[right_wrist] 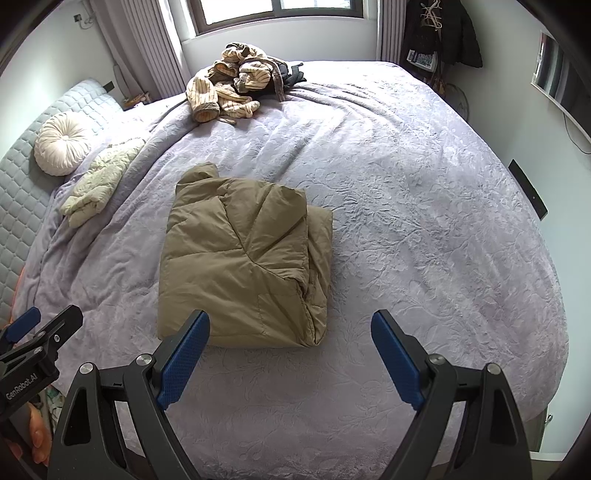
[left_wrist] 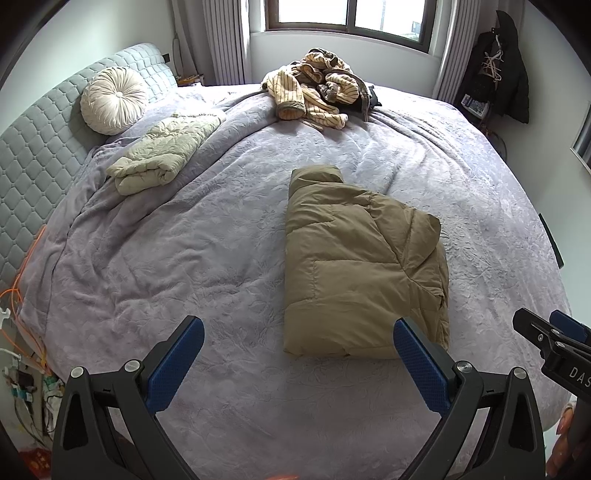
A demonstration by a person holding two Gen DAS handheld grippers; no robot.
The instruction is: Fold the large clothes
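Big bed with a lilac cover fills both views. Mid-bed sits the tan jacket, folded into a block. A striped pile is by the window, a cream jacket (folded too) near the round pillow. Left gripper and right gripper both hang spread wide, holding nothing, just short of the tan jacket.

Soft daylight from the overexposed window; sharp focus, strong fisheye bending, dark corners.
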